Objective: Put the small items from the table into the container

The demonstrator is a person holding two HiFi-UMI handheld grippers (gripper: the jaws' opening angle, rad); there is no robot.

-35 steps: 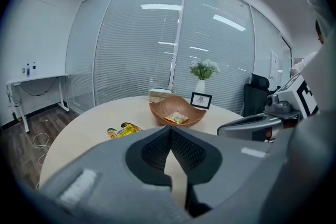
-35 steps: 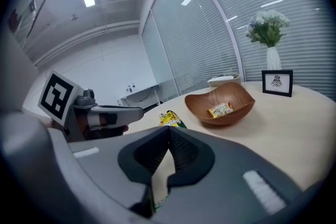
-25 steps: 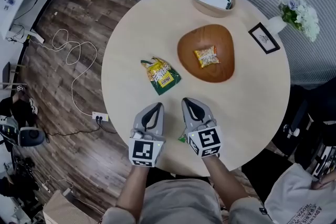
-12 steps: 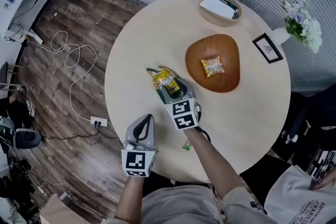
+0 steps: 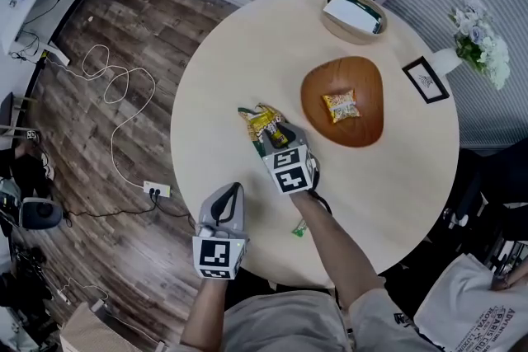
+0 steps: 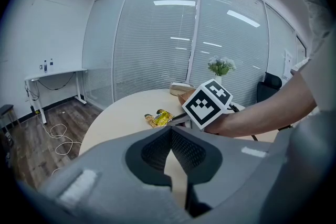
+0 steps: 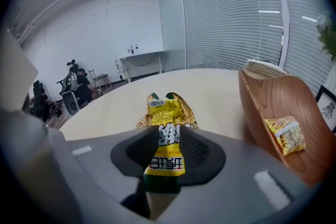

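A yellow snack packet (image 5: 261, 122) (image 7: 167, 110) lies on the round table (image 5: 231, 53), left of the wooden bowl (image 5: 367, 82) (image 7: 273, 97). My right gripper (image 5: 276, 136) (image 7: 168, 141) is over its near end. The jaws are closing with the packet between them, and the pads touch both its sides. A second yellow packet (image 5: 341, 105) (image 7: 286, 135) lies inside the bowl. A small green item (image 5: 299, 228) sits by the table's near edge beside my right forearm. My left gripper (image 5: 226, 195) (image 6: 169, 134) hovers at the near left edge, shut and empty.
A woven basket (image 5: 353, 15) holding a white thing stands at the far edge. A small picture frame (image 5: 426, 80) and a vase of flowers (image 5: 478, 45) stand at the right. Cables trail over the wooden floor (image 5: 124, 95) to the left.
My right gripper went from the near edge forward and down onto the yellow packet and took it between its jaws. My left gripper drew back toward the near left edge.
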